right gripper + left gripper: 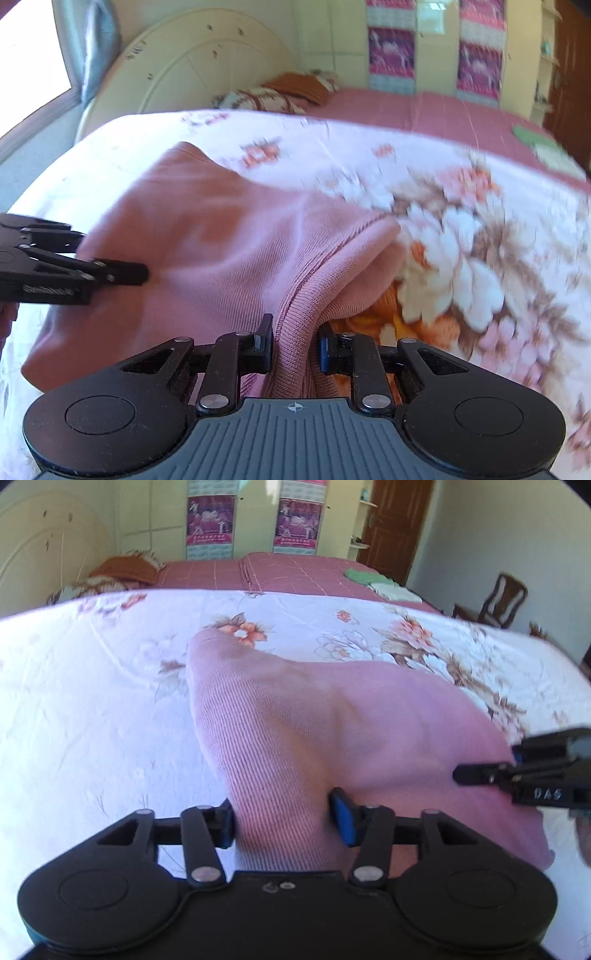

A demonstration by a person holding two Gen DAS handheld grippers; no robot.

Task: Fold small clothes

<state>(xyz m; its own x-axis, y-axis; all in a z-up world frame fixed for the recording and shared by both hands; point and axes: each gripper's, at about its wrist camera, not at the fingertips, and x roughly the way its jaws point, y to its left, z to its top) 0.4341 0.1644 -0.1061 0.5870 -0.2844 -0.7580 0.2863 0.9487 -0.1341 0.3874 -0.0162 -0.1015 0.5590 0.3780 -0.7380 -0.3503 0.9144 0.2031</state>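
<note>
A pink ribbed knit garment (314, 720) lies on the floral sheet (92, 701), one narrow part reaching away from me. In the left wrist view my left gripper (282, 819) stands open, its jaws on either side of a strip of the pink cloth without pinching it. The right gripper (480, 773) comes in from the right edge over the garment. The right wrist view shows my right gripper (295, 343) shut on the ribbed hem of the pink garment (207, 240), which bunches between the pads. There the left gripper (122, 275) shows at the left, tips on the cloth.
Beyond the floral sheet (461, 240) is a dark pink bedspread (295, 572) with pillows (125, 568) at the headboard (192, 70). Folded green and white clothes (369, 578) lie at its far right. A wooden chair (498, 602) and a brown door (395, 528) stand to the right.
</note>
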